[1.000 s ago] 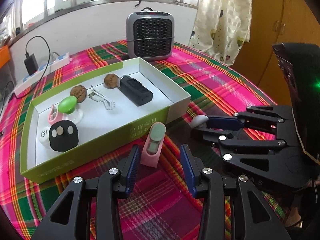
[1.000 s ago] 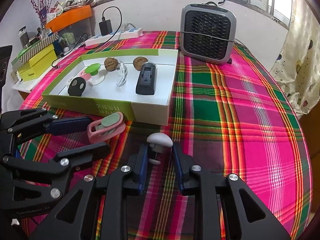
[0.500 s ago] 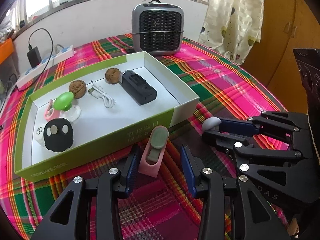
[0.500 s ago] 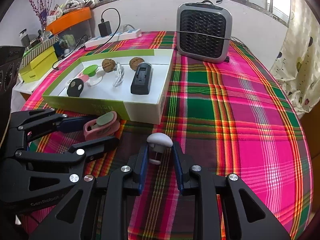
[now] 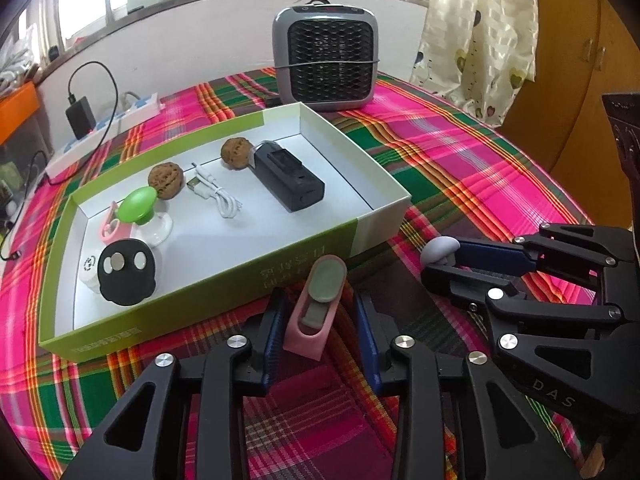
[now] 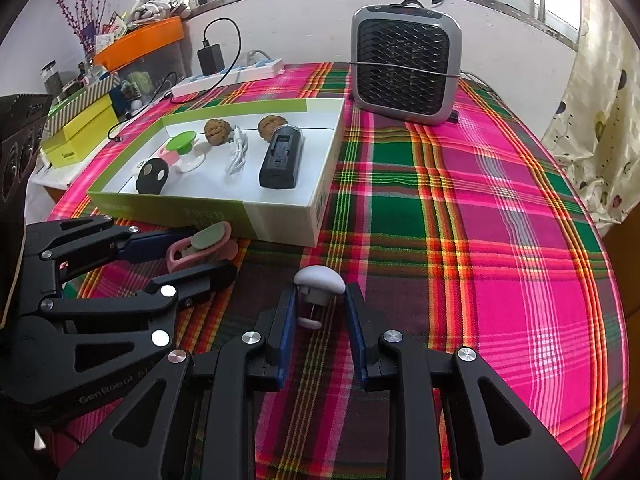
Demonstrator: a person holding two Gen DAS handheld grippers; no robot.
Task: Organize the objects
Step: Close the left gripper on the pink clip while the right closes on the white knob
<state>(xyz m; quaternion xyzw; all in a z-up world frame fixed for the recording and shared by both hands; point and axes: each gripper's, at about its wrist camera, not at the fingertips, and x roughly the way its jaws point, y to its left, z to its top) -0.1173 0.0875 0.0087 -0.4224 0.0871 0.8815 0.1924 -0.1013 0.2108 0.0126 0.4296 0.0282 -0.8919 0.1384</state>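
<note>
A pink clip with a grey-green pad point(image 5: 316, 308) sits between the fingers of my left gripper point(image 5: 320, 320), held just in front of the green-and-white box point(image 5: 216, 292); it also shows in the right wrist view point(image 6: 200, 246). My right gripper point(image 6: 320, 312) is shut on a small white mushroom-shaped object point(image 6: 318, 286), a little above the plaid cloth; it also shows in the left wrist view point(image 5: 440, 250). The box holds a black device point(image 5: 288, 180), two walnuts point(image 5: 236, 152), a white cable point(image 5: 216, 198), a green-topped piece point(image 5: 138, 206) and a black disc point(image 5: 126, 272).
A grey fan heater point(image 5: 326, 64) stands behind the box. A white power strip with a black charger point(image 5: 104, 132) lies at the back left. Yellow boxes and clutter point(image 6: 76, 132) sit off the table's left edge. A curtain point(image 5: 480, 32) hangs at the right.
Both grippers have lifted and drawn nearer the box, each carrying its object. The left jaws have closed in on the pink clip.
</note>
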